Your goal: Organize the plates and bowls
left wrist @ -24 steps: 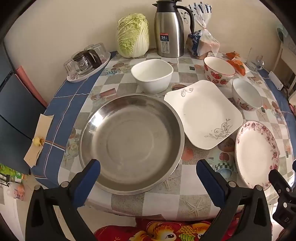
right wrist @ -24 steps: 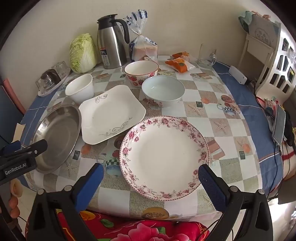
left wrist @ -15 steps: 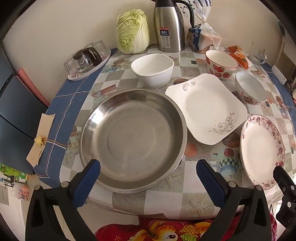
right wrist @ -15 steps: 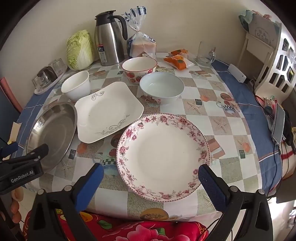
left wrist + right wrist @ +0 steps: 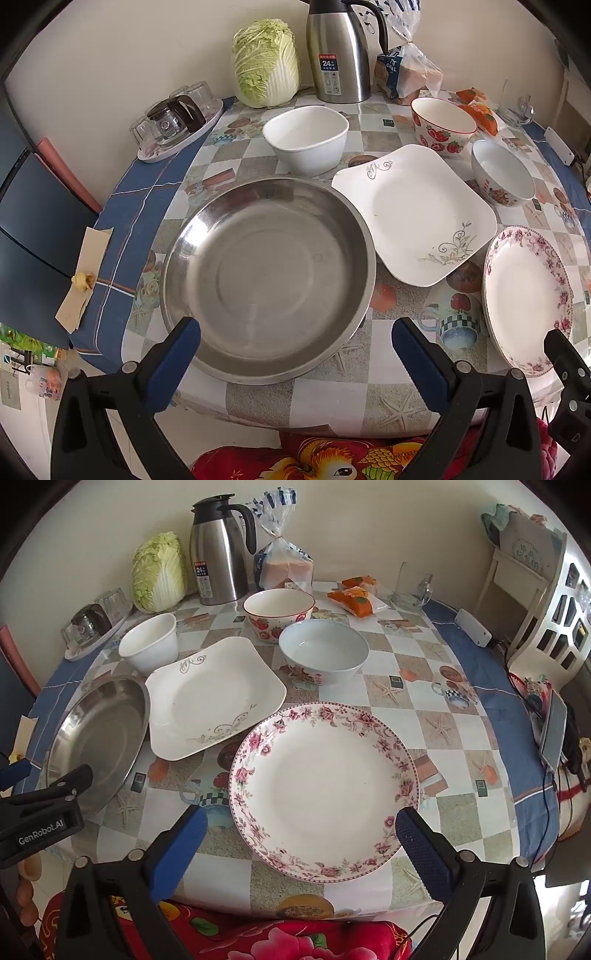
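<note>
Round table under a checkered picture tablecloth (image 5: 436,723). Left gripper (image 5: 295,350) hangs above the near rim of a wide stainless-steel basin (image 5: 266,273), fingers spread wide, nothing between them. Right gripper (image 5: 299,834) hangs over the near edge of a round white plate with a pink floral rim (image 5: 325,790), fingers likewise wide apart and empty. Square white plate with grey scrollwork (image 5: 214,698) sits between basin and floral plate, its edge just beside the basin. Behind: plain white bowl (image 5: 306,138), strawberry-print bowl (image 5: 279,613), white bowl with floral base (image 5: 323,650). Steel thermos jug (image 5: 218,554) and Chinese cabbage (image 5: 159,572) stand by the wall.
</note>
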Motion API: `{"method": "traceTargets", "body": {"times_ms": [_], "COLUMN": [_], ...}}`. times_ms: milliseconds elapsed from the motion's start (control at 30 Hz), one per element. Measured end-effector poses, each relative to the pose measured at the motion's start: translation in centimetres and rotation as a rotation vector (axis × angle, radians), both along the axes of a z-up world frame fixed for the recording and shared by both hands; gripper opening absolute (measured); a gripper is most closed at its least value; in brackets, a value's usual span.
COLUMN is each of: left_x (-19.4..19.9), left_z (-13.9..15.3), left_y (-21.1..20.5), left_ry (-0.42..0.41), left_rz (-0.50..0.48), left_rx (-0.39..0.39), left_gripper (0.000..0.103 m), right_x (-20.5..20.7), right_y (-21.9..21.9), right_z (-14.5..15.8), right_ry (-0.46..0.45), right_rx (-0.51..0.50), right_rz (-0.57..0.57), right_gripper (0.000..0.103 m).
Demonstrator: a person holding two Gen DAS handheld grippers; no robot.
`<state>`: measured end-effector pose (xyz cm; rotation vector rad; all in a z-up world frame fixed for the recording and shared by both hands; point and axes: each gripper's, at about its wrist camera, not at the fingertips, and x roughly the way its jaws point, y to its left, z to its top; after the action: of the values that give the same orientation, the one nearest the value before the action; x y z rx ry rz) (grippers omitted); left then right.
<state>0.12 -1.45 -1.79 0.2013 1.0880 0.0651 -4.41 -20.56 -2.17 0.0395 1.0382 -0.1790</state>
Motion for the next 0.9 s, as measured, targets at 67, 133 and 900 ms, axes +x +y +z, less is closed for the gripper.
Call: {"method": "traceTargets", "body": {"times_ms": [67,133,900], "left_x": [-0.03,-0.05,-0.07], "left_z": [0.02,0.03,-0.11], "left_y": [-0.06,-0.10,0.10], "left_ry": [-0.003,-0.005,-0.004], "left_rz": [-0.002,-0.001,0.012], "left_rx": [0.004,0.005,0.001], "left_gripper": [0.103,0.103,0.103], "right_x": [0.01,-0.03,-0.05], "right_y": [0.01,0.05,-0.11], "right_z": [-0.02,-0.01,-0.04], "right_ry": [0.001,0.001,0.000], "right_rx": [-0.001,-0.002,-0.009], "right_rz": [0.001,0.003,-0.002], "right_gripper": [0.103,0.103,0.103]}}
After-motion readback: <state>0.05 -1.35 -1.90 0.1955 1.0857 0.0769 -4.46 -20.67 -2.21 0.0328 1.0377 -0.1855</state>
